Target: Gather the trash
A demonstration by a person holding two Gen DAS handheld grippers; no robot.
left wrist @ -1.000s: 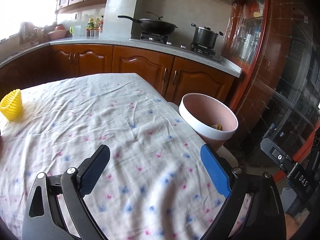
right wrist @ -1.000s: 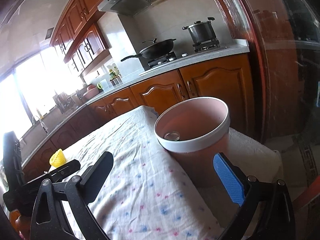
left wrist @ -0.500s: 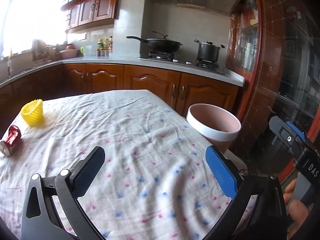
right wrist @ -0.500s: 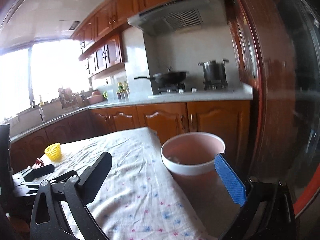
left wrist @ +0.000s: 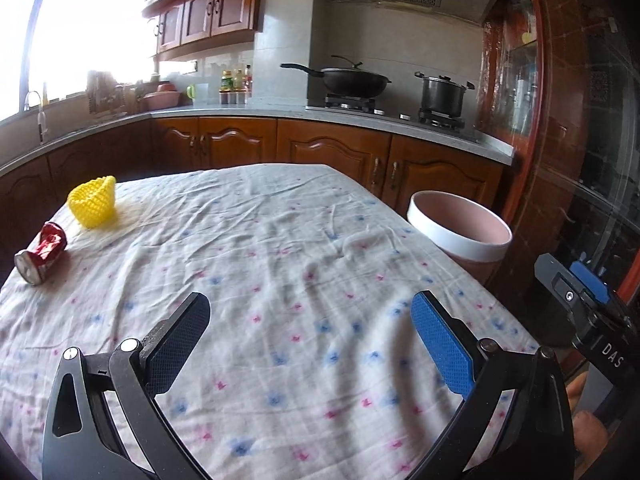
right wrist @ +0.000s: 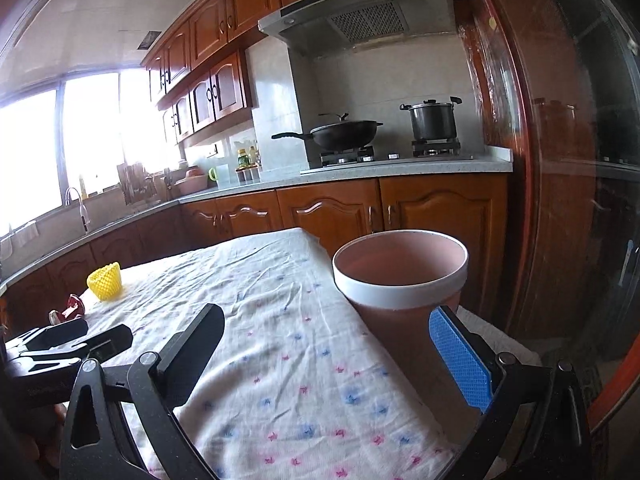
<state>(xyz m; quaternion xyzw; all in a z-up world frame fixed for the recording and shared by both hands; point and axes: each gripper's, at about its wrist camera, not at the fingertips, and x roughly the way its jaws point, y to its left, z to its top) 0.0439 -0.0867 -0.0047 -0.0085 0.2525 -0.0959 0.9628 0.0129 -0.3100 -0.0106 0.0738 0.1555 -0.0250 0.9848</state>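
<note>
Far left of the desk [left wrist: 280, 240]: a crushed red can [left wrist: 41, 252] lies on its side near the edge, on the flowered cloth [left wrist: 256, 280]. Just beside it, further back, sits a yellow foam fruit net [left wrist: 94, 201], mouth tilted up; whether the two touch cannot be told. Both rest well apart from either tool.

Left gripper [left wrist: 310, 340]: hovers above the near middle of the cloth, fingers [left wrist: 176, 344] spread wide, one black pad and one blue, nothing between them. In the right wrist view it shows as a black body low at the left [right wrist: 76, 340], pointing toward the can [right wrist: 68, 309] and the net [right wrist: 105, 281].

Right gripper [right wrist: 340, 356]: held over the desk's right edge, fingers [right wrist: 458, 356] likewise wide apart and empty. Its body is partly visible at the right margin of the left wrist view [left wrist: 580, 300].

Right of the desk: a pink bin [right wrist: 400, 276] with a white rim stands off the cloth's edge, upright, mouth open. Its contents cannot be made out from here. Seen from the left wrist camera [left wrist: 460, 236], it stands lower than the desk top.

Behind: wooden cabinets, a wok [left wrist: 352, 80] and a lidded pot [left wrist: 442, 94] on the stove.
</note>
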